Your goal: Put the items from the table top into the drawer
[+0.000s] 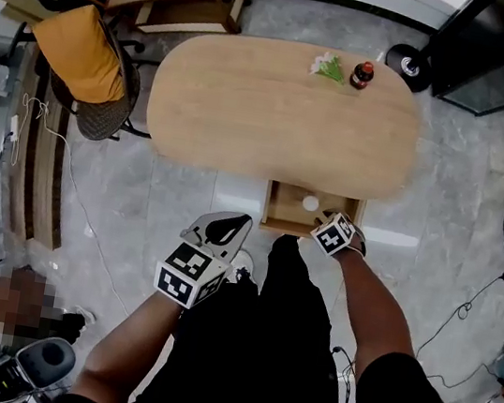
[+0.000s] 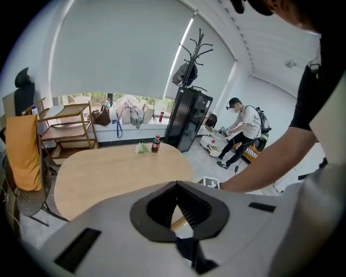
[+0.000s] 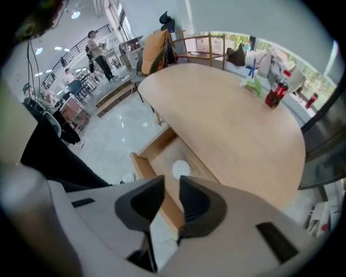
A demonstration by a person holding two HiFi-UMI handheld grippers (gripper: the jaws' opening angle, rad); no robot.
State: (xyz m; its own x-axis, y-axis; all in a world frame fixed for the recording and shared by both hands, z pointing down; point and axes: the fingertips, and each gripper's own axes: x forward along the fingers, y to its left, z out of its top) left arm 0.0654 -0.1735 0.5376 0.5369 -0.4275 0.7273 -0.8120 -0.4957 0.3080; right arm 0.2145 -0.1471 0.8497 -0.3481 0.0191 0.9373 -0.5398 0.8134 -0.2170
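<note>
My right gripper (image 3: 172, 183) hung narrowly parted and empty above the open wooden drawer (image 3: 141, 162). My left gripper (image 2: 176, 186) looked closed and empty. The dark red-capped plastic bottle (image 1: 361, 75) stood at one o'clock on the oval light-wood table (image 1: 246, 119). I judged it needed wide jaws, gripping low.

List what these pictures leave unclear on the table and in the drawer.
- Head view: the green and white thing beside the bottle is too small to name.
- Right gripper view: the white disc in the drawer is blurred.
- Every view: the bottle's label is too small to read.
</note>
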